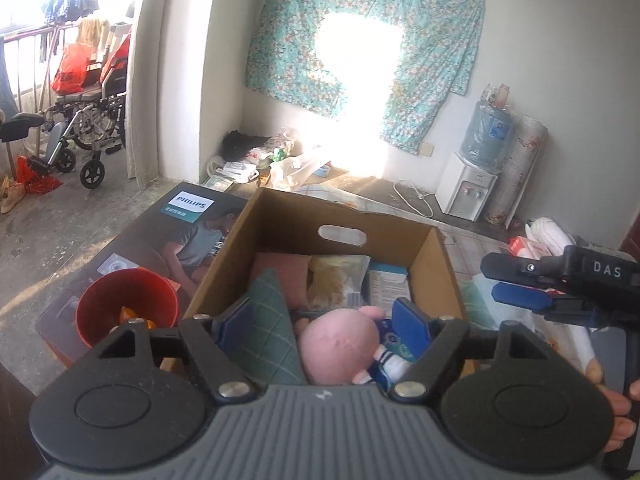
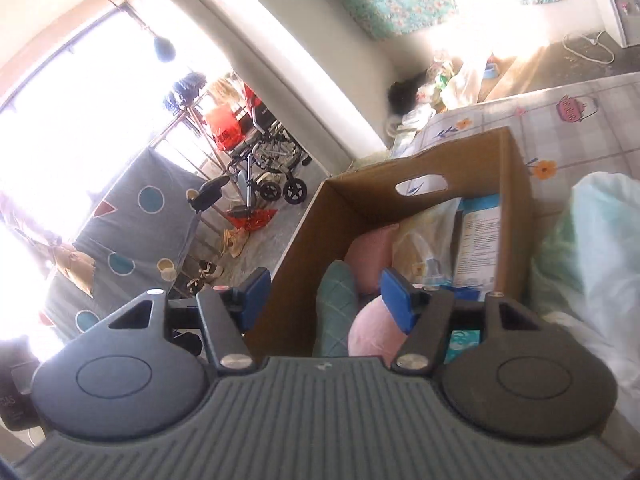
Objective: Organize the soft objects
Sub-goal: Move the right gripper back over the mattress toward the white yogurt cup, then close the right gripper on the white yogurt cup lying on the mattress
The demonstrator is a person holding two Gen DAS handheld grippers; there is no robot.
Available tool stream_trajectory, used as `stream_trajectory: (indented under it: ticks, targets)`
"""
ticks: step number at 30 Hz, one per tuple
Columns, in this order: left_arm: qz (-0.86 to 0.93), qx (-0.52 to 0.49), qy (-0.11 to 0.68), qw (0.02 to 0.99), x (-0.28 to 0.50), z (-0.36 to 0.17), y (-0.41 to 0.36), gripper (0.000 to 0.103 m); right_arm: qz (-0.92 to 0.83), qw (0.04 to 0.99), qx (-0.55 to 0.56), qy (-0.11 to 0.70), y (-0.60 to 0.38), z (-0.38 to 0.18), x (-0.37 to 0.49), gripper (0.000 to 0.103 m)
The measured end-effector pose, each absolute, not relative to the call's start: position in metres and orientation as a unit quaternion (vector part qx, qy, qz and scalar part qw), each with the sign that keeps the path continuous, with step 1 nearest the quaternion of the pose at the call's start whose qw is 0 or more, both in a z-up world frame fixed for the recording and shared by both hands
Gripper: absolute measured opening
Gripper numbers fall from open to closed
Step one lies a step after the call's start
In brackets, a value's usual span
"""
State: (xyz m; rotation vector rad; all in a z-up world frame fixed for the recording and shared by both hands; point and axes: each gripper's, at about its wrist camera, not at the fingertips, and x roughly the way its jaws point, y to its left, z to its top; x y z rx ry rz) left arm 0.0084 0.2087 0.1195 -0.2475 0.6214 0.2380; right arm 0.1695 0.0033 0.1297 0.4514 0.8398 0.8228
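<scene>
Lived-in home interior: teal floral cloth (image 1: pixel 360 60) covers the window; right of it a white water dispenser (image 1: pixel 466 188); far left, a folding wheelchair (image 1: pixel 86 120) beside hanging laundry (image 1: pixel 70 6).

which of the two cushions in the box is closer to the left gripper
The green quilted cushion, standing right beside the left gripper. The pink cushion sits behind it, nearer the cardboard box's far wall.

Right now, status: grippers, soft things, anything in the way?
Left gripper open, empty. Right gripper open, empty. Pink plush and green cushion in the box. Nothing in the way.
</scene>
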Motion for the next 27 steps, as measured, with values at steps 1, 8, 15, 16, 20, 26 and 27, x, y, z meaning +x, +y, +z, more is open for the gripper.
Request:
stream_trajectory:
  ticks: [1,8,15,16,20,26,27]
  targets:
    - [0.1,-0.113,0.302,0.941,0.009,0.12,0.195,0.08,0.369,0.823,0.211,0.378,-0.021,0.133,0.159,0.078]
    - [-0.027,-0.054,0.313,0.948,0.02,0.111,0.089,0.083,0.211,0.9,0.215,0.316,-0.179,0.12,0.085,0.082]
    - [-0.116,0.021,0.319,0.941,0.014,0.08,-0.01,0.087,0.102,0.916,0.25,0.297,-0.277,0.082,0.013,0.085]
    - [-0.125,0.029,0.321,0.938,0.013,0.075,-0.021,0.087,0.096,0.912,0.262,0.301,-0.285,0.074,0.006,0.085]
    - [-0.146,0.074,0.325,0.931,0.009,0.046,-0.065,0.087,0.098,0.899,0.284,0.32,-0.302,0.049,-0.01,0.085]
    - [-0.13,0.129,0.337,0.924,0.017,0.004,-0.102,0.086,0.144,0.877,0.307,0.34,-0.304,0.037,-0.001,0.084]
    - [-0.126,0.135,0.34,0.922,0.02,0.0,-0.106,0.086,0.155,0.871,0.314,0.345,-0.303,0.033,0.003,0.083]
